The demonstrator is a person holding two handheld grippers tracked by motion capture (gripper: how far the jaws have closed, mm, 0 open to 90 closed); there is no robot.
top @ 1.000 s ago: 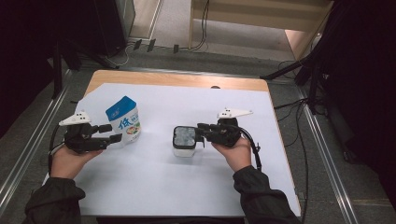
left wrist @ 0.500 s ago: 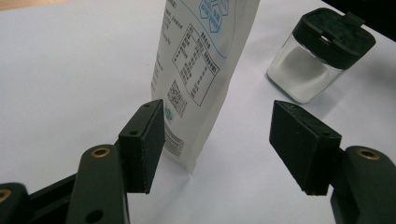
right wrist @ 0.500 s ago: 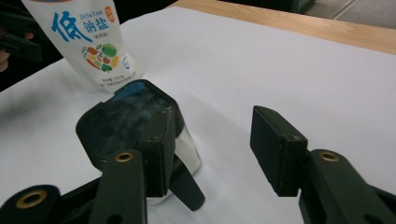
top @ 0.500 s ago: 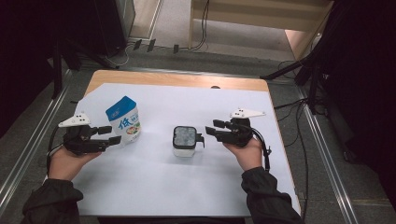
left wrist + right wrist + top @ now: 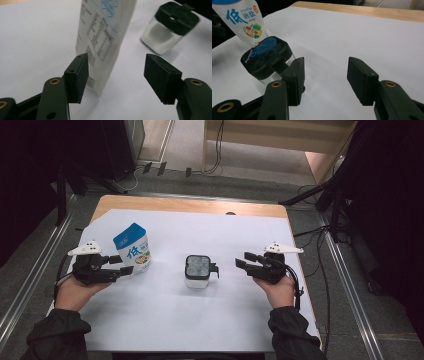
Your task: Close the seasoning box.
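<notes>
One salt bag (image 5: 132, 248) stands upright on the white sheet (image 5: 210, 320), and it serves as the landmark here: the left gripper (image 5: 122, 265) sits just beside its lower edge, jaws spread wide with the bag's narrow printed side between them but touching neither pad, as the left gripper view shows (image 5: 105, 47). One glass jar with a black lid (image 5: 198, 271) stands to the right of the bag, apart from it, holding something white; a small tab sticks out of its lid on the side away from the bag. Farther right of the bag, beyond the jar, the right gripper (image 5: 246, 260) hangs with its jaws spread and empty, clear of the jar. In the right gripper view the bag's top (image 5: 243, 20) is cut off by the frame, and the jar (image 5: 265, 60) is partly hidden behind one jaw. The bag's small print is too blurred to read.
</notes>
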